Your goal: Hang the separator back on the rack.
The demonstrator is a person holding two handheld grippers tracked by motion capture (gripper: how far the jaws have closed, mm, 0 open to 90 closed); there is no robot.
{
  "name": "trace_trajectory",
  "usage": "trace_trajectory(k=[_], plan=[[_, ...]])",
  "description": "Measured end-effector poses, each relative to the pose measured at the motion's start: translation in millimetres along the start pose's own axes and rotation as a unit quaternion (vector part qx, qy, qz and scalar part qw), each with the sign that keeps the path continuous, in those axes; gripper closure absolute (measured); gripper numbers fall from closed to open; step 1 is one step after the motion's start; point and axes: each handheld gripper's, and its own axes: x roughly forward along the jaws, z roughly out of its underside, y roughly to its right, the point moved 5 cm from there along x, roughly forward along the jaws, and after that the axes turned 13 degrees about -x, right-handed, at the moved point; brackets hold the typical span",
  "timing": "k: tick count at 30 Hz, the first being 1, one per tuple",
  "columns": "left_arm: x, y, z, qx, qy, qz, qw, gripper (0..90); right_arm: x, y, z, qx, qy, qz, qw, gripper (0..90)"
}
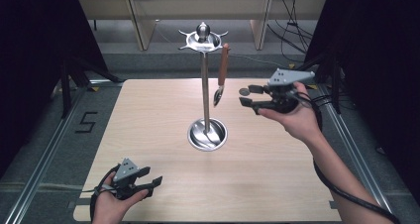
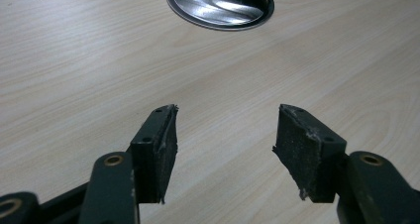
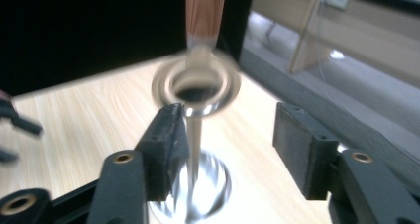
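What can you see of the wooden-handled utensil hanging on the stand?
The utensil has a reddish-brown, wood-look handle and a shiny metal head with a round ring shape, blurred in the right gripper view. It hangs head down, slightly tilted, from an arm of the metal stand's top, clear of the table. The right gripper is beside it, jaws apart, not touching.

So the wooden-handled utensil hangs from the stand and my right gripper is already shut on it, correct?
Not quite. The wooden-handled utensil does hang from the stand, but the right gripper is open beside it, its jaws apart with nothing between them, as the high view shows.
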Motion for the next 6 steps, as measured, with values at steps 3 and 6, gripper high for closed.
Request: trace_trajectory(k=[3, 6], plan=[[0.2, 0.1, -0.2, -0.001, 0.002, 0.001, 1.0000, 40.4, -10.4, -16.6, 43.0, 0.008, -0.038, 0.014, 0.9992, 42.1], [-0.2, -0.3, -0.7, 0.001, 0.000, -0.005, 1.0000, 40.4, -16.9, -37.6, 88.9, 0.015, -0.074, 0.010, 0.9971, 41.2]])
